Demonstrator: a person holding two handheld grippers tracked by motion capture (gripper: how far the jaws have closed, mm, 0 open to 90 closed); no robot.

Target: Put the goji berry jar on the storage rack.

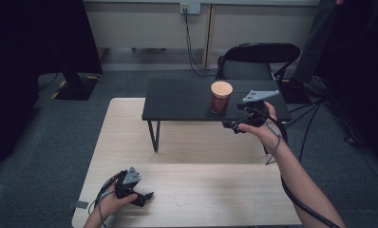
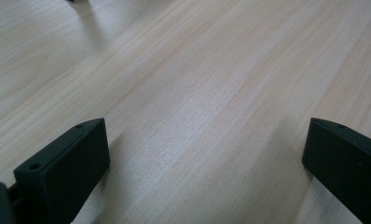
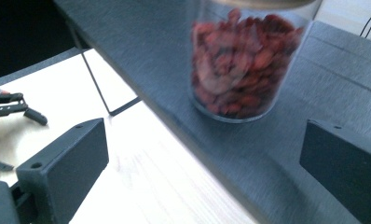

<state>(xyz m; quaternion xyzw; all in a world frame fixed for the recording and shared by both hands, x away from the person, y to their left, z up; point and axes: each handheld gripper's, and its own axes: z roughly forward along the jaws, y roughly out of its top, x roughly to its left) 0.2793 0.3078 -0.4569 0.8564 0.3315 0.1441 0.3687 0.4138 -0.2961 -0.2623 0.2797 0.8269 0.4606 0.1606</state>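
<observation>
High view puts the left gripper [image 1: 138, 194] nearest, held low over the near left part of the pale wooden table [image 1: 211, 190], a grey three-cornered plate on top of it and a cable trailing back past the person's left hand [image 1: 108, 203]. In the left gripper view its two black jaws stand wide apart with bare wood grain between them and nothing held; whether they touch the tabletop I cannot tell.

Farther out, the right gripper [image 1: 234, 124] is held up by the person's right hand [image 1: 258, 127] at the near edge of the small black raised table [image 1: 177, 99] that stands on the pale one. In the right gripper view its jaws are likewise spread wide and empty, pointing toward the clear round glass jar of red dried fruit [image 3: 242, 65], which sits upright on the black surface just beyond them, not between them. The picture is blurred there, so the fruit's kind is uncertain. From above, the jar carries a round pale wooden lid [image 1: 221, 88] and stands toward the right of the black table.

Beyond the tables are grey carpet, a black folding chair [image 1: 258, 59], a wall socket with a cable hanging from it, and dark curtains at both sides.
</observation>
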